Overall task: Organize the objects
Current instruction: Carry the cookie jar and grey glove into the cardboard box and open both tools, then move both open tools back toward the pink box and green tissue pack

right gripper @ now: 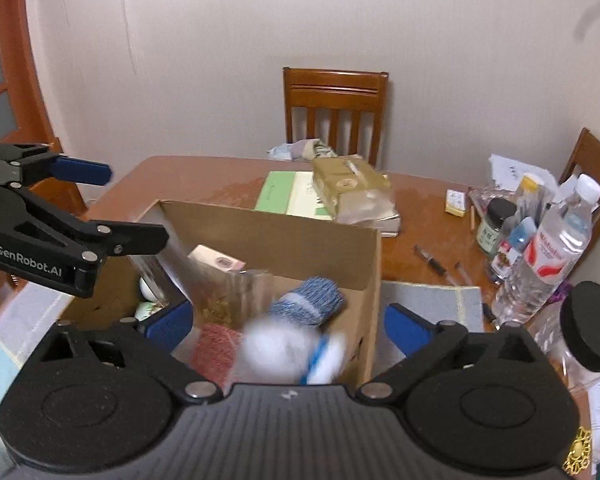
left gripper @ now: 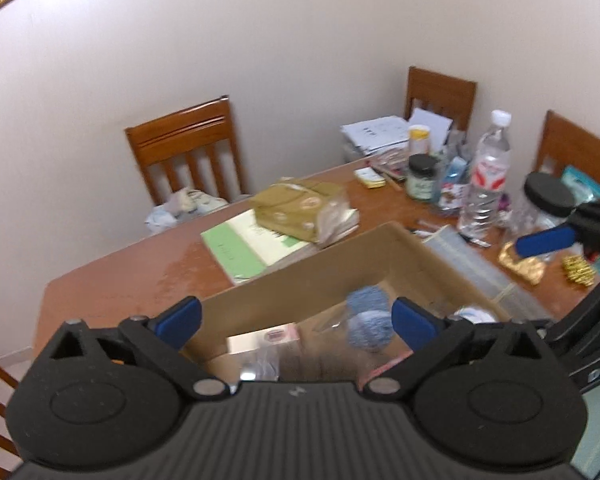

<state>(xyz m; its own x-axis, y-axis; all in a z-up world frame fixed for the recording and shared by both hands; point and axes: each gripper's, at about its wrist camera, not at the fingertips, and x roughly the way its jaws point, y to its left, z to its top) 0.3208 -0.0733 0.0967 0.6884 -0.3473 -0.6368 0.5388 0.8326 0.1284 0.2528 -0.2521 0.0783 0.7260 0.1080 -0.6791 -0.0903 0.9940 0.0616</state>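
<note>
An open cardboard box (left gripper: 308, 276) (right gripper: 284, 240) stands on the wooden table under both grippers. Inside lie a blurred blue-and-white knitted bundle (left gripper: 370, 316) (right gripper: 308, 300), a white blurred item (right gripper: 280, 348), a red knit piece (right gripper: 214, 348), a clear wrapper and a pink carton (right gripper: 216, 260). My left gripper (left gripper: 296, 320) hangs open over the box's near left side, nothing between its fingers. My right gripper (right gripper: 288, 326) is open above the box; the bundle lies loose below it, touched by neither finger. The left gripper (right gripper: 136, 204) also shows at the left in the right wrist view.
Behind the box lie a green book (left gripper: 244, 248) and a tan package (left gripper: 300, 208). To the right stand a water bottle (left gripper: 486, 176), a dark-lidded jar (left gripper: 422, 176), a clear black-lidded jar (right gripper: 588, 328), pens, papers and a gold wrapper (left gripper: 522, 264). Wooden chairs (left gripper: 188, 152) line the wall.
</note>
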